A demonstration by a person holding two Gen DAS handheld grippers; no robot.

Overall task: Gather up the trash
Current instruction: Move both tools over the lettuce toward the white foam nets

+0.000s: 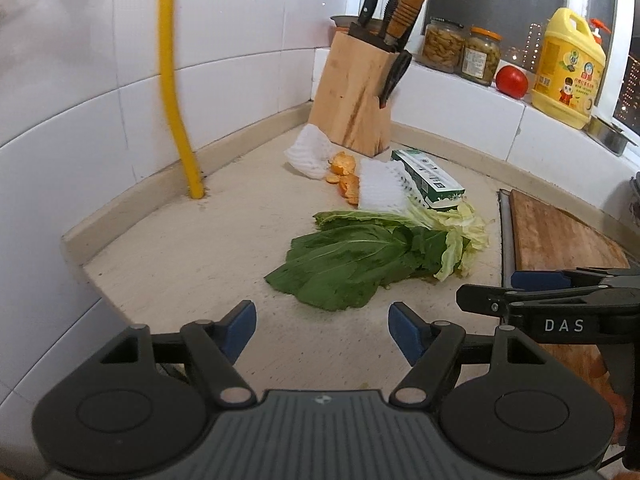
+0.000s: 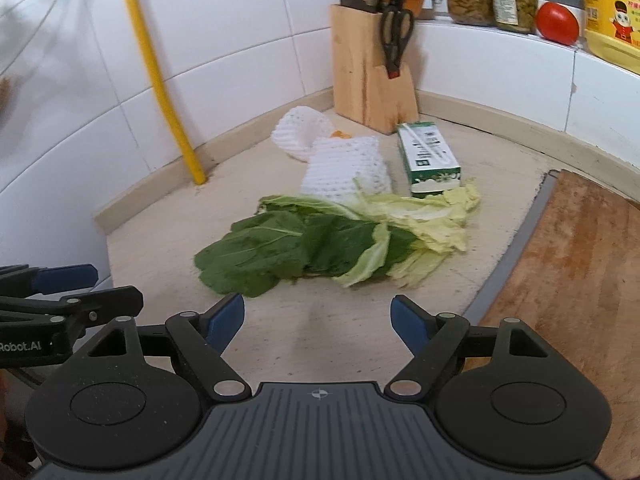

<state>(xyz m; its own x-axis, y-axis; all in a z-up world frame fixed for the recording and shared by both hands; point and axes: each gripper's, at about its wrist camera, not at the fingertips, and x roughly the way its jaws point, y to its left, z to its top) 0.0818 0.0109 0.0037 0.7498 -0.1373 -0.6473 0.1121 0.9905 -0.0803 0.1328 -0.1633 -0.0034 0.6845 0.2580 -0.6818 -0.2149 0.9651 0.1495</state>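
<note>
A: Trash first: where does it sit for you?

B: Your trash lies in a loose heap on the counter [image 1: 168, 264], ahead of both tools. Nearest you are the dark green leaves [image 1: 344, 264], with pale cabbage leaves [image 1: 464, 232] at their right end. Their long axis runs across your view, leaf tips to the left, pale stalk ends to the right.

A: And behind them?

B: Two white foam nets [image 2: 344, 168], some orange peel [image 1: 344, 172], and a green and white carton [image 2: 430, 158] lying flat, its long axis running away from you toward the knife block [image 2: 368, 76].

A: How do my jaws stand?

B: Your left gripper [image 1: 322, 332] has its jaws wide apart with nothing between them; the dark leaves lie just ahead of it and slightly right. Your right gripper [image 2: 318, 322] is also spread wide and empty, the leaves straight ahead, not touching. A wooden cutting board [image 2: 580, 264] lies to your right.
</note>
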